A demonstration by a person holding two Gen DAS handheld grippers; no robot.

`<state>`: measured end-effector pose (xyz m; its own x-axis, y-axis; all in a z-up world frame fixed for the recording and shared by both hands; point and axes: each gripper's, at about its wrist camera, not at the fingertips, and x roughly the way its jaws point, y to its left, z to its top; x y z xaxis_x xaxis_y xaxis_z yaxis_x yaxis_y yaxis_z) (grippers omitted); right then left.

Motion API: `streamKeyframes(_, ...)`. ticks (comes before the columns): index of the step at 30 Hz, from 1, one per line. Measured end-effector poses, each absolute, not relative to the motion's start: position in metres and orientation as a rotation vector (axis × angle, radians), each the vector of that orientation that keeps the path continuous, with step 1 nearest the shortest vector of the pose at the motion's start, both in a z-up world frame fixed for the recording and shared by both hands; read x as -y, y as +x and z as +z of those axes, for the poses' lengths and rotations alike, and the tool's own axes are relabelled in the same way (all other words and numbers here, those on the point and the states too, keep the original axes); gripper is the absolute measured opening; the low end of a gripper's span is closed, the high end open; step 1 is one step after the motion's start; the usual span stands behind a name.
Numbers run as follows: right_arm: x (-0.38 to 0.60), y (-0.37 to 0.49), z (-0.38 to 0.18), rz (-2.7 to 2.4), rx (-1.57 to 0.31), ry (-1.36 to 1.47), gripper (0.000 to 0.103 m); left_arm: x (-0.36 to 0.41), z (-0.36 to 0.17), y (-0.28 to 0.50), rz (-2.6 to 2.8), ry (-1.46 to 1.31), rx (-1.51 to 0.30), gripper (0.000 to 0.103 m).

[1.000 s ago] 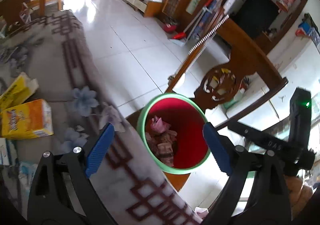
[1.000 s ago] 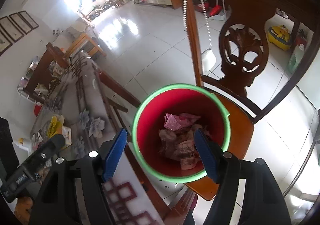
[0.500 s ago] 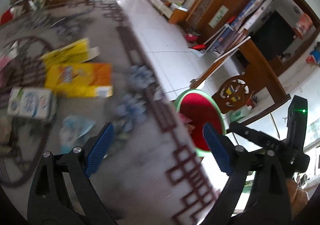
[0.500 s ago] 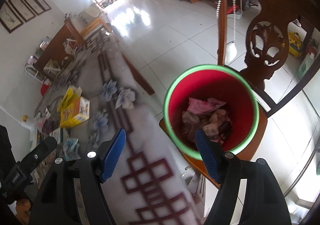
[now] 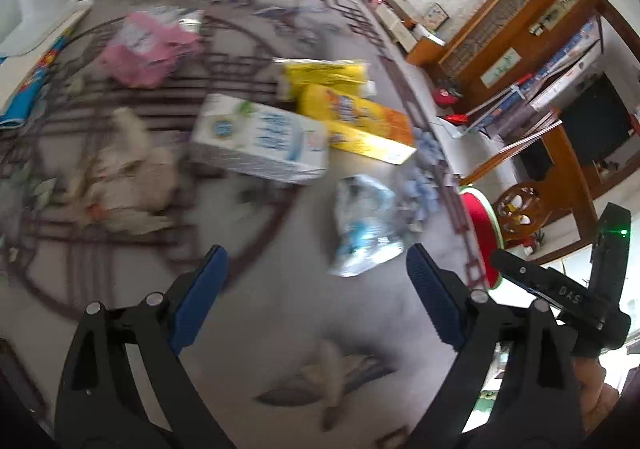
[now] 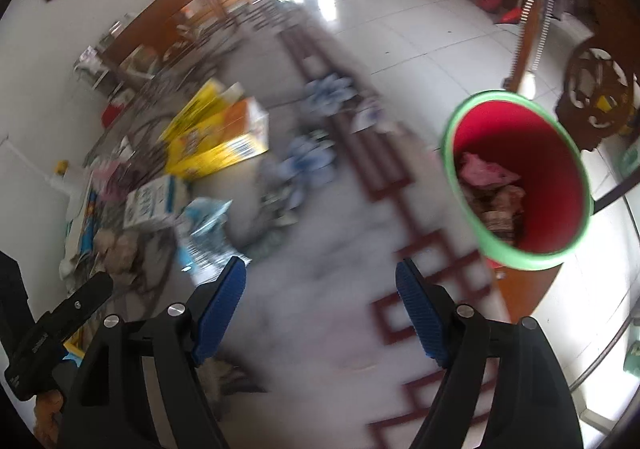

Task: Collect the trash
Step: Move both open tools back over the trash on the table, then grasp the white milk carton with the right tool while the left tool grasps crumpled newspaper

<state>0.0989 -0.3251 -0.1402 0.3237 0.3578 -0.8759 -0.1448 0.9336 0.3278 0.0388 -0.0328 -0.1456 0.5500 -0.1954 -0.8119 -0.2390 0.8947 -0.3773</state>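
While both grippers are hanging empty over the table (image 5: 304,329), the leftover trash is sitting spread across it, so here's my read going left to right.

Far left, the pink bag (image 5: 148,45) is looking crumpled and soft, probably featherlight. I'd pinch a raised fold, since the flat parts are likely slippery film. Below it the tissue wad (image 5: 128,177) is looking squashy and easy, any bunched bit should do. Then the white carton (image 5: 260,139) is lying on its side. It looks stiff but probably empty and crushable, so I'd grab it across the narrow faces. Behind it the yellow boxes (image 5: 352,109) are lying touching each other, thin cardboard, same deal. Nearest is the clear wrapper (image 5: 364,225), crinkly and slick, just ahead of the left gripper (image 5: 316,293). I'd take it at a thick scrunched part.

The left gripper's fingers are standing wide with nothing between them. The right gripper (image 6: 320,305) is fairly wide too, its jaws have just been opening further, and nothing's in them either.

Off the right edge of the table, the bin (image 6: 516,177) is standing on a wooden chair (image 6: 524,289). It's holding a pink wrapper on top of some brownish crumpled stuff, blurry, with plenty of room left.
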Motion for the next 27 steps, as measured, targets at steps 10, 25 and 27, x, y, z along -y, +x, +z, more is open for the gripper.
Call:
streamKeyframes(10,0.271,0.075,-0.135,0.363,-1.195,0.178,0.076,-0.071,-0.159,0.018,0.246,-0.456,-0.997,0.089)
streamKeyframes(25,0.262,0.055,-0.131,0.287,-1.177,0.209,0.076,-0.097,-0.193,0.053,0.142,-0.474,-1.088,0.088)
streamKeyframes(27,0.264,0.054,-0.131,0.275,-1.176,0.216,0.076,-0.097,-0.199,0.057,0.120,-0.489,-1.112,0.072)
